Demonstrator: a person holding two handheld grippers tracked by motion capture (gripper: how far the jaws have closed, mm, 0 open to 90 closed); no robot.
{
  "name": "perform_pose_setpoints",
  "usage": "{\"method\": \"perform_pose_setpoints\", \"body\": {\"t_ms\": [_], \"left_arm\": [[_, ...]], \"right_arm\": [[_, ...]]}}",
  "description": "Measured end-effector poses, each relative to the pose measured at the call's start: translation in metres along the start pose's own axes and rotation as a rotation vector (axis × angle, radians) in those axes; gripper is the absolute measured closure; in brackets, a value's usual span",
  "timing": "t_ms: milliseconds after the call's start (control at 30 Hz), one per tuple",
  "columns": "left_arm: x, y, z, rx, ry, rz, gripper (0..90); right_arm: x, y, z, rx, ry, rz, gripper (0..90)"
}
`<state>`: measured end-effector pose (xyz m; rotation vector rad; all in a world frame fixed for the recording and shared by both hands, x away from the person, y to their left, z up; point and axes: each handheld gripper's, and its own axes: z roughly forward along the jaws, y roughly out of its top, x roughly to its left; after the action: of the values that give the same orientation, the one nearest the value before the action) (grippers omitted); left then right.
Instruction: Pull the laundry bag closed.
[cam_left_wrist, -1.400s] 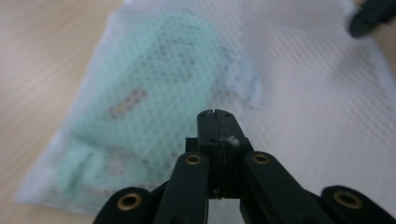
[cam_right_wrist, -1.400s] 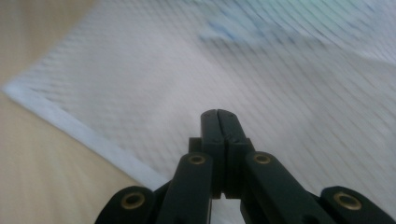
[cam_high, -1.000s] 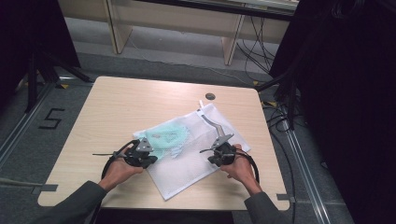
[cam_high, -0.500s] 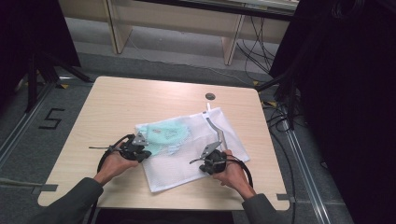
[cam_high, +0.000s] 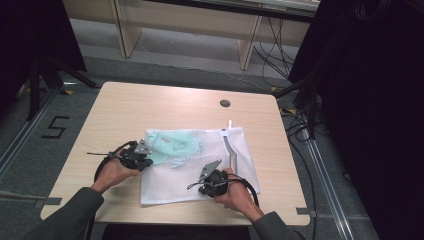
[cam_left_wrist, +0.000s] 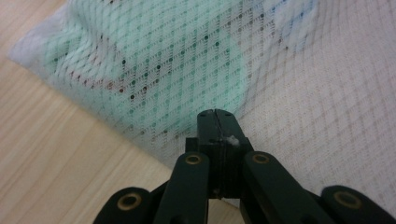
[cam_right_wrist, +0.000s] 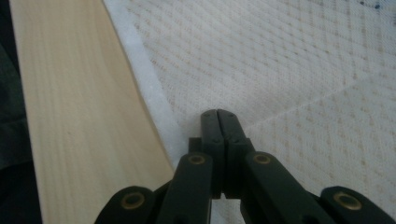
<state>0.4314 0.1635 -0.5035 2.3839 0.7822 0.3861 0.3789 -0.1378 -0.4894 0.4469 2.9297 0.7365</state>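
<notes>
Both grippers (cam_high: 134, 156) (cam_high: 212, 181) pinch the white mesh bag (cam_high: 200, 165) flat on the table (cam_high: 150, 107)

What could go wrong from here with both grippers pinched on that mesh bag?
1. The left gripper and right gripper look shut on thin netting of the mesh bag; pulling apart may tear it or slip off.
2. The green garment bunches at the bag's left end, so a lift may swing unevenly.

The place read as a lab or recording studio: a bare light-wood table (cam_high: 150, 107) stood on grey floor marked with a taped "5" (cam_high: 56, 127), hemmed by black curtains (cam_high: 370, 100), loose cables (cam_high: 295, 120), floor rails (cam_high: 322, 165) and a dark stand (cam_high: 42, 75).
</notes>
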Motion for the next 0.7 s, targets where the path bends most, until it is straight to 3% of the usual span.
{"method": "perform_pose_setpoints", "body": {"t_ms": [67, 300, 400, 433, 533, 600, 700], "left_arm": [[0.005, -0.003, -0.002, 0.005, -0.004, -0.023, 89.7], [0.009, -0.009, -0.007, 0.017, 0.006, -0.035, 89.7], [0.009, -0.011, -0.007, -0.006, 0.023, -0.033, 89.7], [0.008, -0.011, -0.007, -0.003, 0.027, -0.051, 89.7], [0.007, -0.012, -0.007, -0.002, 0.031, -0.054, 89.7], [0.007, -0.011, -0.008, 0.009, 0.034, -0.05, 89.6], [0.005, -0.01, -0.009, 0.003, 0.048, -0.046, 89.6]], "right_arm": [[0.004, 0.003, 0.002, 0.004, 0.011, -0.004, 90.0], [0.011, 0.013, 0.008, -0.004, 0.038, -0.03, 90.0], [0.014, 0.017, 0.01, -0.004, 0.052, -0.031, 90.0], [0.015, 0.018, 0.01, -0.006, 0.047, -0.039, 90.0], [0.014, 0.018, 0.011, -0.018, 0.049, -0.058, 90.0], [0.013, 0.015, 0.008, -0.011, 0.066, -0.031, 90.0], [0.006, 0.009, -0.004, -0.049, 0.037, -0.019, 90.0]]}}
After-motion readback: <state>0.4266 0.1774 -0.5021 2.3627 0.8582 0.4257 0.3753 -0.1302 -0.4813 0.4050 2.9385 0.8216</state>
